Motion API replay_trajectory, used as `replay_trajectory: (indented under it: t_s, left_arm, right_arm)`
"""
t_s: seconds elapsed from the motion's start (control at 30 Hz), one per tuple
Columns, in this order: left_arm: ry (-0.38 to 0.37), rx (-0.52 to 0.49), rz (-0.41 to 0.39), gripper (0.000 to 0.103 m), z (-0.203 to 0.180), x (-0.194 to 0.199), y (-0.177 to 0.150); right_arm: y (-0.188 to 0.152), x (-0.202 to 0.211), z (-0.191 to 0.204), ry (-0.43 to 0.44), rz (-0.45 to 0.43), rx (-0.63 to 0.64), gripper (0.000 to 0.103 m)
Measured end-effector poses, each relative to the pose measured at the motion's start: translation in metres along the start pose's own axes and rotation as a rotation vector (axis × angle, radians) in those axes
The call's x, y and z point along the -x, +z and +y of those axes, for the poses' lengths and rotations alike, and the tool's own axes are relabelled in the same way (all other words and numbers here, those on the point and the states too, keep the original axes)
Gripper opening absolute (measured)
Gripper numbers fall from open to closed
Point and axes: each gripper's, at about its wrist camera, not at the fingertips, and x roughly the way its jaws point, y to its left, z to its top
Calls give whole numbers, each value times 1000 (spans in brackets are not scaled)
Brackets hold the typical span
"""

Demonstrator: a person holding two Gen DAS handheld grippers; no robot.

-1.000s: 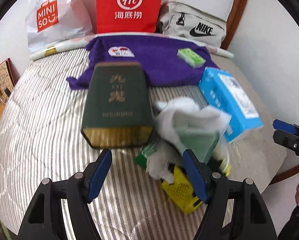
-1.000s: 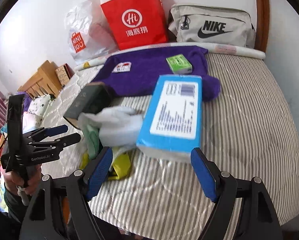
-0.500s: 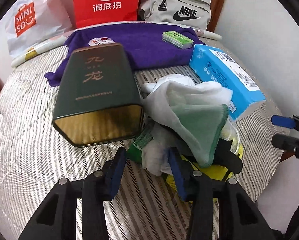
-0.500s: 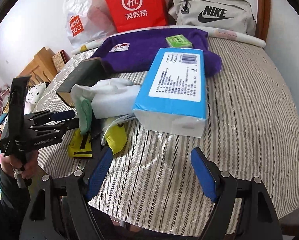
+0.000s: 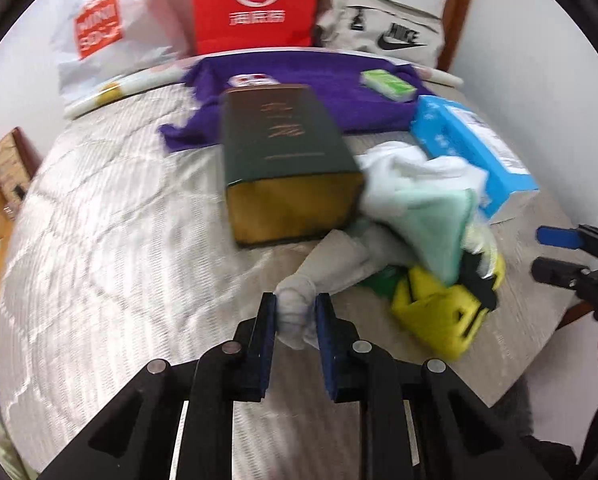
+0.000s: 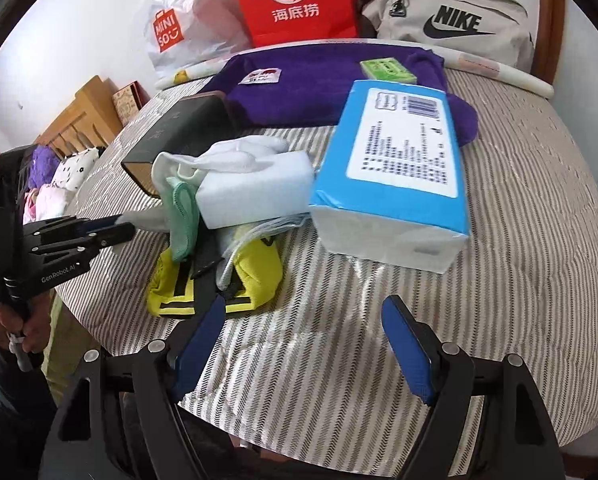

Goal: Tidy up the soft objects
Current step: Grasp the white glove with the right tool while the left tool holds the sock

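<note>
Low in the left view, the left claw (image 5: 295, 322) has just closed on a white cloth (image 5: 299, 304) — draw it slowly from the pile. The right claw (image 6: 301, 342) gapes empty — keep clear.

The left wrist view is smeared by motion: the gold lettering on the dark green box (image 5: 287, 152) cannot be read. The green cloth (image 5: 431, 224) hides most of the yellow bag (image 5: 439, 312) (lower right). The red bag (image 6: 295, 0) is cut off at the right wrist view's top edge.
</note>
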Motion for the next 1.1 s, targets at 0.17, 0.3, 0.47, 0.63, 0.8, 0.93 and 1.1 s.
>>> replay_trajectory:
  t_s: [0.17,0.3,0.47,0.63,0.8,0.93,1.1]
  left_arm:
    - [-14,6,5,35,6,-10,-1]
    - [19,-3,-17,34,1,-22,1]
    - [-8,29,-37,20,9,-20,0]
    - [-11,82,-36,21,25,-15,-6]
    - [-50,125,-36,21,38,-14,-9]
    - [-78,141,-37,21,41,-14,-8]
    - [-103,153,-36,21,44,-15,-8]
  right_arm:
    - [0,-8,9,20,2,11,80]
    - [0,-12,19,32,2,33,80]
    - [5,-14,39,36,-26,84,79]
    - [18,-9,63,26,-89,174,77]
    - [42,-8,81,35,-146,260,77]
    - [62,-23,95,15,-151,361,78]
    - [77,-50,104,11,-110,413,78]
